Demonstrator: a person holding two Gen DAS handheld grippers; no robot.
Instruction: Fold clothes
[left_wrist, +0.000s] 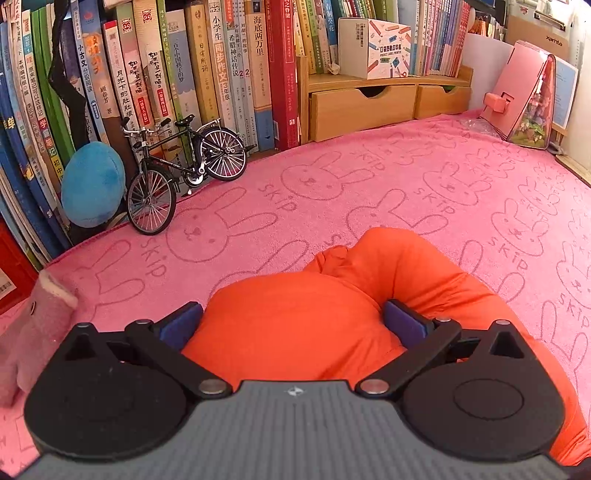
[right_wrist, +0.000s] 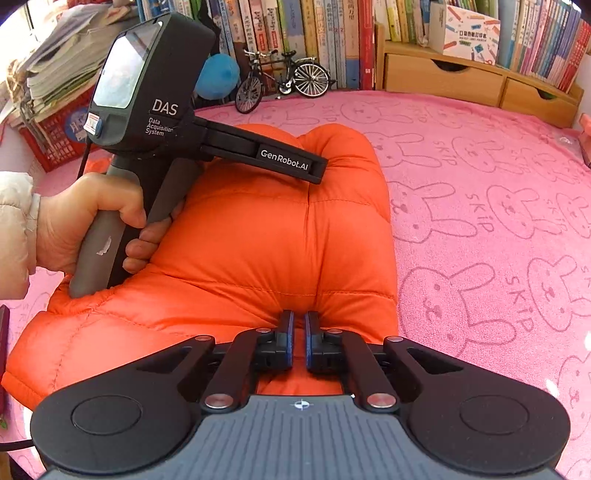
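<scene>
My right claw (right_wrist: 299, 334) was pressed nearly together, with only a thin slit between the two fingers, and the tips were pushed into the near edge of the jacket (right_wrist: 258, 236). A crease in the cloth ran straight ahead from the tips, so I judged that it was pinching a small fold of the jacket, though the slit itself looked empty from above. My left claw (left_wrist: 291, 321) was spread wide, its blue pads on both sides of a thick hump of the same jacket, touching it but not squeezing.

The jacket lay directly in front of and under both claws, on the pink towel (right_wrist: 480, 206) that covered the surface. Its long axis ran away from my right claw, toward the books (right_wrist: 295, 26) and the toy bicycle (right_wrist: 282, 79) at the far end. The left claw came in from the left and pointed across the far half of the jacket, so it was nearer to the far end, and the right claw was nearer to the near edge.

The jacket was orange, smooth and slightly shiny, quilted in puffy bands, so it looked soft and springy; I think it would push back against any fold. It lay as a narrow, thick bundle, but I could not tell how many folds were in it. The towel was fluffy, with rabbit outlines and the word SKIP pressed in.
</scene>
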